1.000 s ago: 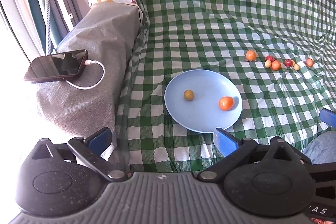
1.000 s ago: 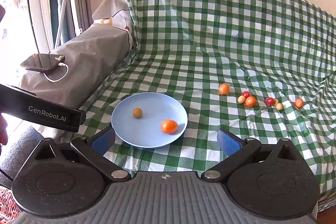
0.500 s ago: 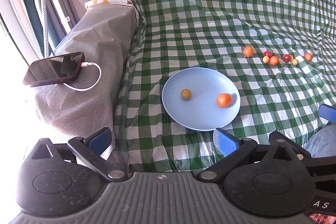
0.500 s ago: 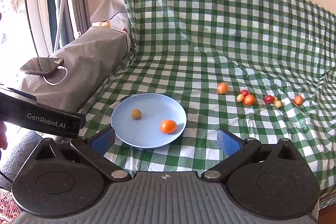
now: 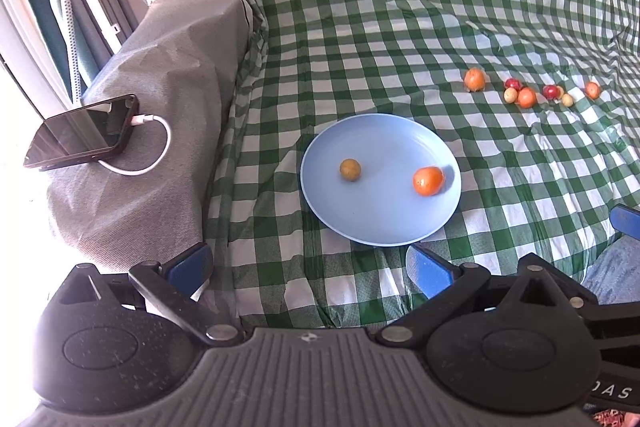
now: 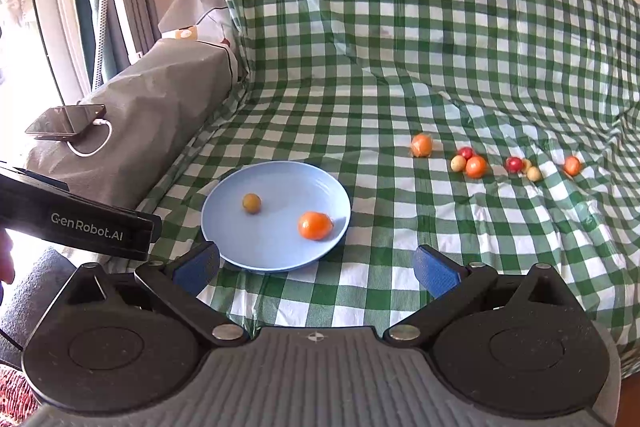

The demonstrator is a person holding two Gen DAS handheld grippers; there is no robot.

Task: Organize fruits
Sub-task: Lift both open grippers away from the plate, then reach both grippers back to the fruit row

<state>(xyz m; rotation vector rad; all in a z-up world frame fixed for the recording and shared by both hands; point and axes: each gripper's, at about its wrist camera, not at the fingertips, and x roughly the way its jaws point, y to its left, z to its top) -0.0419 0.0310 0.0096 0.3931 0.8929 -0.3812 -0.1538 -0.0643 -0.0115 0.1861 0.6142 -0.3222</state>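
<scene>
Fruits are split into two groups around the blue plate, and that plate is our landmark. On it sits a glossy orange fruit toward its right side and a small, dull olive-brown fruit toward its left, the two well apart. Off beyond the plate's far right, a loose row lies on the green-and-white checked cloth: first a lone orange fruit, nearest the plate; then a tight cluster of a dark red fruit, a pale yellow fruit and an orange one, touching or just beside each other; further out a second red fruit with two small yellowish ones close by; and at the far end another orange fruit, on its own.

Left gripper hovers at the plate's near edge, blue pads spread wide, nothing between them. Right gripper is just on the near side of the plate too, jaws wide apart and bare.

Left of the plate rises a grey-covered armrest; a dark phone rests on top of it with a white charging cable looped beside it. In the right wrist view the left tool's black body crosses the lower left, short of the plate's rim. Between the plate and the row of fruit there is only rumpled cloth.
</scene>
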